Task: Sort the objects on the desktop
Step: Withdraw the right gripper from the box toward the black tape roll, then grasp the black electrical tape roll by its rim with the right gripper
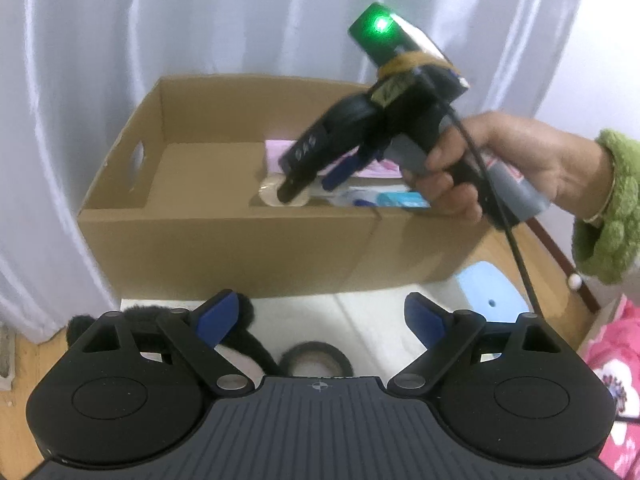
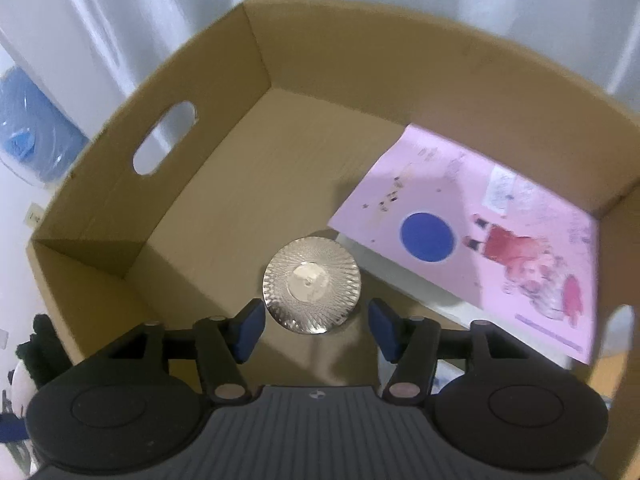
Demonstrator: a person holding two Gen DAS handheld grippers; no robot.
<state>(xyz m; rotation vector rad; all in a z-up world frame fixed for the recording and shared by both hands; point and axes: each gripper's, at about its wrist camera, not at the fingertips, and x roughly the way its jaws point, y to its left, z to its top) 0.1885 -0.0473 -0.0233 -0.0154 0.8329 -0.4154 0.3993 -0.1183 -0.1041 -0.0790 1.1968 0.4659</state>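
Right gripper (image 2: 316, 326) over the open cardboard box (image 2: 208, 184), jaws apart and empty.

A clear tape roll (image 2: 312, 285) lies on the box floor just beyond them, left of a pink booklet (image 2: 472, 216). The left gripper (image 1: 320, 320), jaws apart, hangs near a black tape roll (image 1: 316, 358) on the table (image 1: 380, 320).

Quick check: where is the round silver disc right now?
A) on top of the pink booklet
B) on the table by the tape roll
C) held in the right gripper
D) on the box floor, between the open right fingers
D: the disc lies on the box floor, ungripped, just ahead of the open right gripper.
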